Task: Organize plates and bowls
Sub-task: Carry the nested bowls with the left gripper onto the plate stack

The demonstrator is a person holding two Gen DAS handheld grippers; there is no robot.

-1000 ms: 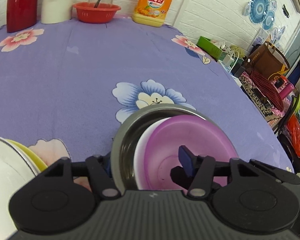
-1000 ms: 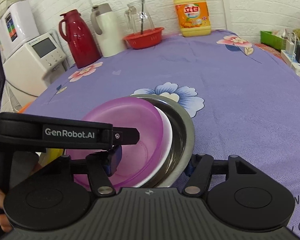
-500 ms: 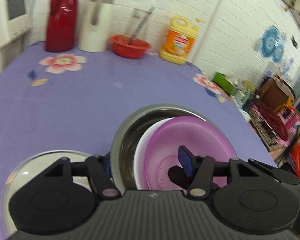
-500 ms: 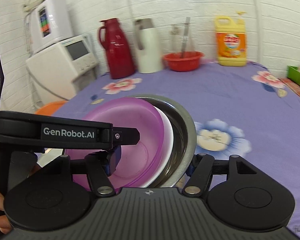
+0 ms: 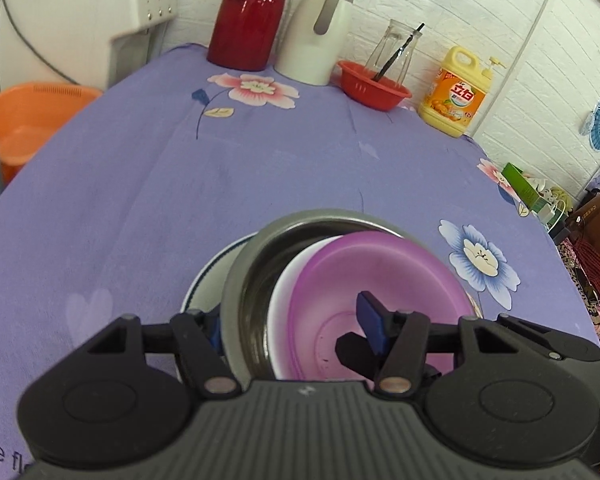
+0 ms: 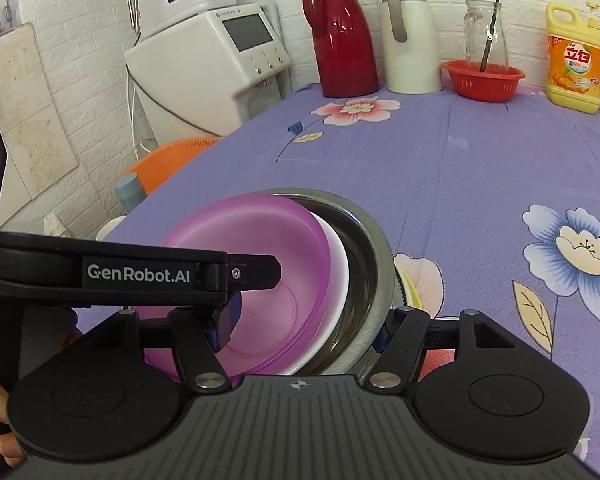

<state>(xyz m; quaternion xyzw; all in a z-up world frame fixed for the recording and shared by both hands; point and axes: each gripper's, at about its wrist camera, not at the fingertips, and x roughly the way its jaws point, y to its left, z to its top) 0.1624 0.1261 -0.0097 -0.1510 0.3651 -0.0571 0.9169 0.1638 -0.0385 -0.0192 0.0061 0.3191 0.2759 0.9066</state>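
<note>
Both grippers are carrying the nested stack together: the left gripper (image 5: 296, 324) has its jaws pinching the near wall of the steel bowl (image 5: 252, 276) and the two inside it, and the right gripper (image 6: 304, 322) does the same from the other side, jaws just eased wider but still straddling that rim. Stack sits tilted right between the jaws, above a white plate (image 5: 204, 280) on the bench (image 5: 140, 184). I'd keep both hands level and lower slowly. Smooth purple plastic bowl (image 5: 380, 272) on a white bowl (image 5: 288, 280) on slick metal probably slides easily.
</note>
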